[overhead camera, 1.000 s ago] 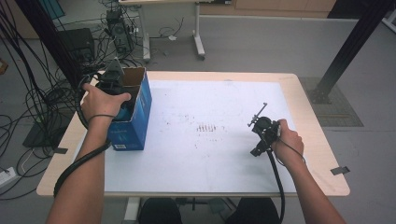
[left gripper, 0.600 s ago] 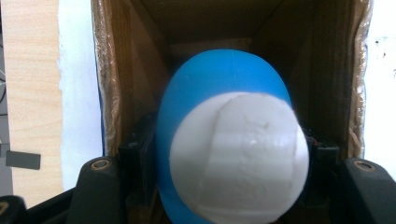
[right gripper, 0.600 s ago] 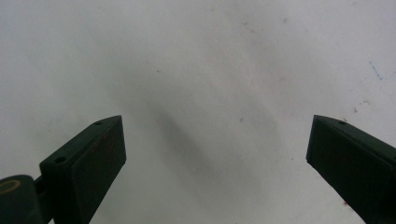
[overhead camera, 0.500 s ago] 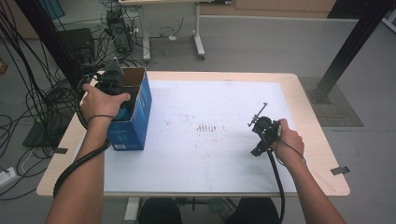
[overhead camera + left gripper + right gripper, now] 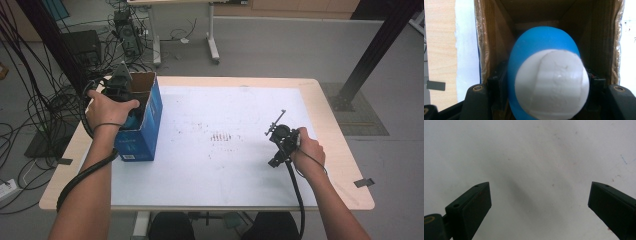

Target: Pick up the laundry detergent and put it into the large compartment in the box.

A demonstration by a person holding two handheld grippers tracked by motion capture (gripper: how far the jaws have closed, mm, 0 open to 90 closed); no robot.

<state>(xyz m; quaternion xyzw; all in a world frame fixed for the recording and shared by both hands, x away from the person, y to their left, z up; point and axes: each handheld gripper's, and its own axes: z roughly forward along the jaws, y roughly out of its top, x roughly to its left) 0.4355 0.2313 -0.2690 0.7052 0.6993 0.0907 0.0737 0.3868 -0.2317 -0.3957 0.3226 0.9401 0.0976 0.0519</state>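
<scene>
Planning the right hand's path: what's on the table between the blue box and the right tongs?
Nothing stands there. High view shows bare white sheet with faint reddish marks between blue box and right tongs.

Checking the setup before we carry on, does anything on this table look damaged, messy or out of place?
Only small things. The white mat carries reddish-brown specks and marks near its middle, and the blue box has a ragged, frayed cardboard rim. Nothing looks spilled or tipped.
</scene>
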